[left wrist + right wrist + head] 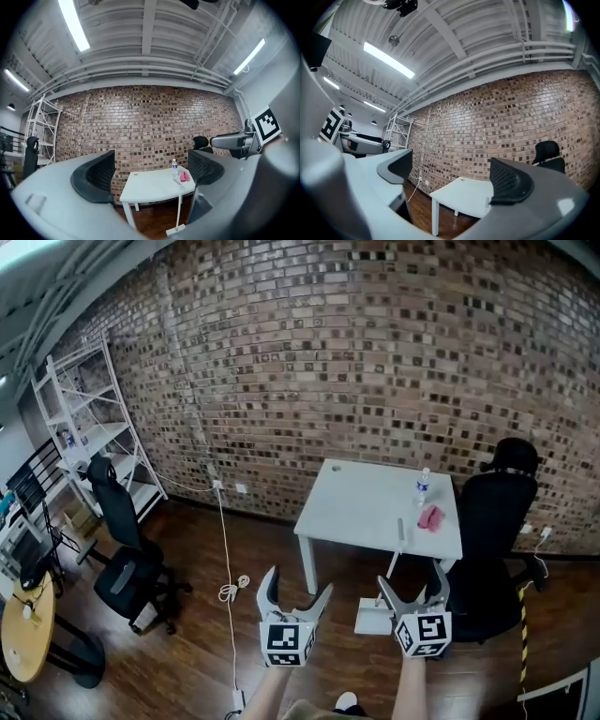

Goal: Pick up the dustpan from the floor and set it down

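Nothing is done yet: my left gripper (296, 585) and right gripper (411, 581) gape empty, and the dustpan (371, 618) sits untouched on the floor (202, 652) beside the table (366, 504).

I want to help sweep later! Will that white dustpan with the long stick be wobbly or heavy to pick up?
Probably light: the dustpan looks like thin plastic. Its tall handle looks stiff, not floppy, but if you grab it up high the bottom may swing. If nudged, it could tip over, because it stands tall on a small base.
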The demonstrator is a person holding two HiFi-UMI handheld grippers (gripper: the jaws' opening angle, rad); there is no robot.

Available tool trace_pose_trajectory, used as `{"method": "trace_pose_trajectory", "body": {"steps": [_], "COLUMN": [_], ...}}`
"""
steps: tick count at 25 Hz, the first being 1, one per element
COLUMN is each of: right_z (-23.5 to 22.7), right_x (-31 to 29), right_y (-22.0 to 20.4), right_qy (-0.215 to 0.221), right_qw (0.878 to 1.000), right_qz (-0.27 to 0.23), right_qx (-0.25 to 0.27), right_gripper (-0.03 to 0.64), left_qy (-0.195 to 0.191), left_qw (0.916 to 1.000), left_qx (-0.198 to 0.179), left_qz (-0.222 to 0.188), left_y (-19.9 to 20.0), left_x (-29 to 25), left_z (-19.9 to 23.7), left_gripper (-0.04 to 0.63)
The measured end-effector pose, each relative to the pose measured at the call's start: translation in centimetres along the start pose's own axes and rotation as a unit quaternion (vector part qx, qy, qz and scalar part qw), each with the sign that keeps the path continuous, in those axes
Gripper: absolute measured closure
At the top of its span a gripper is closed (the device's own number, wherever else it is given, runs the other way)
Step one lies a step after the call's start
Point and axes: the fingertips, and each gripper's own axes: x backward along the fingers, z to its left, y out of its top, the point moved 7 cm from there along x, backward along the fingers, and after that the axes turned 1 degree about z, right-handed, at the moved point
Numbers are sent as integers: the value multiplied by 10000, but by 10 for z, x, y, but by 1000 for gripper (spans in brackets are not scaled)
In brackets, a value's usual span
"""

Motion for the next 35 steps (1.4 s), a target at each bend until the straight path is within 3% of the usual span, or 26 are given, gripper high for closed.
{"method": "trace_pose_trajectory", "body": {"steps": [9,14,18,27,32,35], "right_z": [-46,-80,-106,-153,-163,-163], "right_x": [-62,-95,-134,-229,-251,-241], "right_y": [-64,-81,-91,-73,-94,-127], "right_qy": [340,-28,-406,-1137,-1329,-1382], "right_qw": [9974,9977,9969,9920,9890,9844], "right_qz": [617,658,664,547,644,1085], "right_qx": [-131,-162,-89,-8,-105,-28], "right_gripper": [100,110,115,132,151,167], "left_qy": [-200,-339,-697,-1337,-1483,-1579], "left_qw": [9988,9985,9964,9906,9886,9866], "left_qx": [57,152,333,285,266,282], "left_qz": [440,398,360,-60,37,307], "left_y": [-35,-52,-68,-48,-70,-88], "left_x": [-108,-168,-236,-372,-412,-424], "left_z": [-16,-8,5,38,54,57], "left_gripper": [112,112,112,117,123,123]}}
